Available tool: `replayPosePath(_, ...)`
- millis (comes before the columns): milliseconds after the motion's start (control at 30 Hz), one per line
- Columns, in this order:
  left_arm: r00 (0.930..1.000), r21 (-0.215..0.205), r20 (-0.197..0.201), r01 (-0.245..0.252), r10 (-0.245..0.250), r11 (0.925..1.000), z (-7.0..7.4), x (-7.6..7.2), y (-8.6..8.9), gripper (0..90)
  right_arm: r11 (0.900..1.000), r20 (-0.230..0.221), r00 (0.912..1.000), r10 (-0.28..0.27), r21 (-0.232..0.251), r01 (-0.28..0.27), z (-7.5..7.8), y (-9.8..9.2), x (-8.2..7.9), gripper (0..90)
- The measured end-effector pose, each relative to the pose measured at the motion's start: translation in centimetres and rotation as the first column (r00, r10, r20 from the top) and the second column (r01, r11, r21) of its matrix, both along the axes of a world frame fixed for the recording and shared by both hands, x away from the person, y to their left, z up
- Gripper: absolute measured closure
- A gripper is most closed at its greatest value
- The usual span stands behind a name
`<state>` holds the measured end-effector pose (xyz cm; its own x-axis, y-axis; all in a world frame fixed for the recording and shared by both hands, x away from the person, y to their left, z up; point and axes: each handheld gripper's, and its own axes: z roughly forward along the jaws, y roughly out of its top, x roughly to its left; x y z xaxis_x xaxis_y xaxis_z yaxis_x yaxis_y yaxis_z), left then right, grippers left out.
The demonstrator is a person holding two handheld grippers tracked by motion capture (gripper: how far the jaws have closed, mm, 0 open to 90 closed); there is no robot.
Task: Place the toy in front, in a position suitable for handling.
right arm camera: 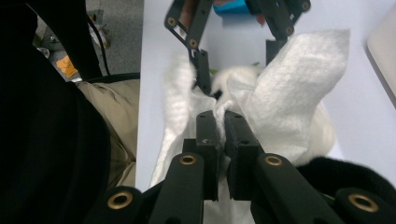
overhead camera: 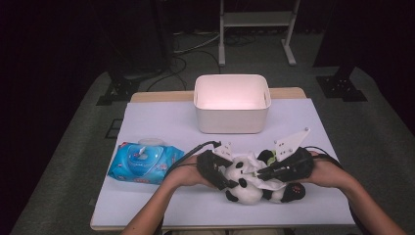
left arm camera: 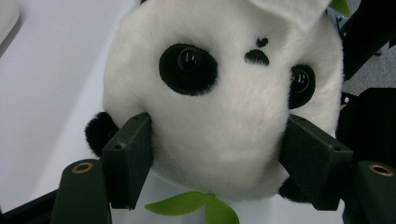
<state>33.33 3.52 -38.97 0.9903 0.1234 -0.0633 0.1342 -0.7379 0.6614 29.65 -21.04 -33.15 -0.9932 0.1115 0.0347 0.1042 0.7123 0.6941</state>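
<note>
High view first: the plush panda (overhead camera: 244,183) lies near the front edge of the table (overhead camera: 161,122), a bit right of centre, long axis running roughly left to right, head toward the left hand and black feet toward the right. Both tongs are on it, so neither hand is really "nearer", they're coming in from opposite ends.

Left tongs (left arm camera: 217,154) are clamped on the panda's head, one black pad pressed into each cheek just below the eyes, and you can see the fur dent in a little. Soft, squishy pile, white with glossy black button eyes, plus a green felt leaf (left arm camera: 191,205) under the chin.

Right tongs (right arm camera: 222,130) are pinched nearly shut on a white wet wipe (right arm camera: 289,84). It's a thin, fibrous, crinkly sheet that drapes over the panda's body, with one corner sticking up loose. From that view the panda lies straight ahead of the jaws, with the other tongs facing them beyond it.

My guess is that this is a wipe-down: left hand steadies the head, right hand drags the wipe along the fur. What matters is that the wipe sits on top of the body, between the two tongs.

Blue wet-wipe pack (overhead camera: 144,161) lies toward the front-left corner, and the white bin (overhead camera: 231,105) sits at the back edge, both well apart from the action.
</note>
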Motion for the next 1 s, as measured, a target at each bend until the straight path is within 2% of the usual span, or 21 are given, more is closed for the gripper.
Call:
replayPosePath(300,1.0000,-0.003,0.000,0.000,0.000,1.0000,0.0,0.0,0.0,28.2,0.997,-0.012,0.9973,0.072,0.041,-0.072,0.5,2.0,-0.7,84.3)
replayPosePath(367,1.0000,-0.008,-0.001,0.000,0.000,1.0000,0.0,0.0,0.1,28.1,0.999,0.006,0.9988,0.049,0.007,-0.049,0.2,2.1,-0.4,83.4)
replayPosePath(467,1.0000,-0.015,-0.003,0.000,0.000,0.9999,0.0,-0.1,0.1,28.1,1.000,0.034,0.9992,0.020,-0.007,-0.020,0.0,1.8,-0.1,82.7)
replayPosePath(500,1.0000,-0.018,-0.002,-0.001,0.001,0.9998,0.0,-0.1,0.0,28.3,1.000,0.044,0.9990,-0.005,-0.005,0.005,-0.1,1.5,0.2,79.5)
replayPosePath(567,1.0000,-0.019,-0.002,0.000,0.000,0.9998,-0.1,-0.1,0.0,28.2,1.000,0.061,0.9980,-0.013,-0.015,0.014,-0.2,1.5,0.2,79.1)
replayPosePath(600,1.0000,-0.018,0.002,0.001,-0.001,0.9998,0.0,-0.2,0.0,28.2,1.000,0.050,0.9986,-0.019,-0.017,0.020,-0.2,1.4,0.2,79.1)
replayPosePath(800,1.0000,-0.018,-0.001,0.000,0.000,0.9998,-0.1,-0.2,0.0,28.1,0.999,0.070,0.9969,-0.035,-0.018,0.037,-0.8,0.9,0.3,73.2)
replayPosePath(833,1.0000,-0.017,-0.003,-0.002,0.001,0.9998,0.0,-0.1,0.0,28.0,0.998,0.079,0.9958,-0.046,-0.032,0.049,-1.1,0.6,0.4,69.0)
replayPosePath(1000,1.0000,-0.014,-0.002,0.003,-0.003,0.9999,-0.1,-0.1,0.0,27.3,0.997,0.068,0.9966,-0.047,-0.052,0.050,-1.8,0.5,0.4,70.2)
